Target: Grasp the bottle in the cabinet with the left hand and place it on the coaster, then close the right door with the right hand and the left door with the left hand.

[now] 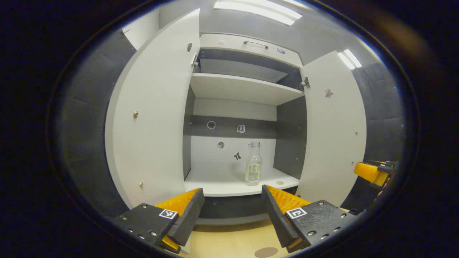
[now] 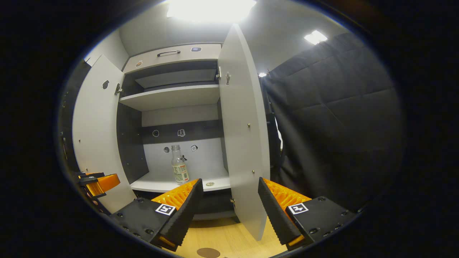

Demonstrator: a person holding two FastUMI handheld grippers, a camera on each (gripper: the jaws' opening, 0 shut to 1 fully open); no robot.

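Two doors open, bottle not yet grasped.
Cabinet (image 1: 247, 89) stood open; the bottle (image 1: 253, 165) sat upright on its lower shelf (image 1: 222, 184). Left gripper (image 1: 233, 211) and right gripper (image 2: 229, 211) both gaped wide, empty; a careless reach might topple the bottle before the coaster (image 1: 266, 252).

Left gripper view: head-on to the open cabinet (image 1: 244, 89), low, near. Right gripper view: farther right, off the right door's (image 2: 244, 143) edge. Shared: shelves, bottle (image 1: 253, 163), wooden floor (image 2: 229, 238).
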